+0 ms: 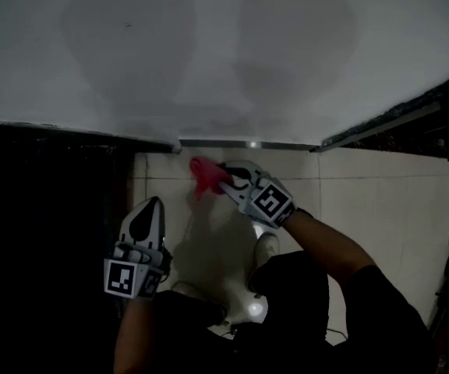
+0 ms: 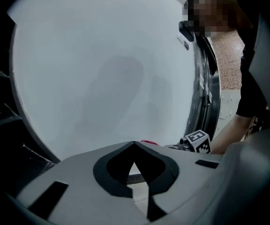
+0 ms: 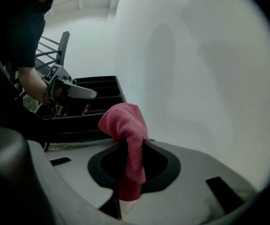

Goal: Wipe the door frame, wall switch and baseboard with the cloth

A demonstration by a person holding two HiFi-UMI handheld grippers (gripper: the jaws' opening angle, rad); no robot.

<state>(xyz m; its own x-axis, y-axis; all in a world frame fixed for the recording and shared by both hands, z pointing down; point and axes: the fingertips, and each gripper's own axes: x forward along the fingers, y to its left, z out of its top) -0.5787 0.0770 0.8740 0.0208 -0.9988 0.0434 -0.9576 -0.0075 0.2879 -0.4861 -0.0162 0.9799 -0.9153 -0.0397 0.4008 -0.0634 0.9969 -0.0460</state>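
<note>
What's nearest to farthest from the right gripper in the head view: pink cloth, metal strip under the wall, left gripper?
1. Pink cloth, clamped in the right gripper.
2. Metal strip, just beyond the cloth.
3. Left gripper, lower left.

Fuzzy terry cloth (image 3: 125, 125), matt smooth wall (image 1: 224, 53), glossy floor tiles (image 1: 380, 209)

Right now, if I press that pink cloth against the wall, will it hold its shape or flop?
Probably floppy: the cloth droops over and hangs between the right gripper's jaws. Likely light: its bunched top stands up unsupported. Its surface looks fuzzy, so it may drag on the wall rather than slip.
</note>
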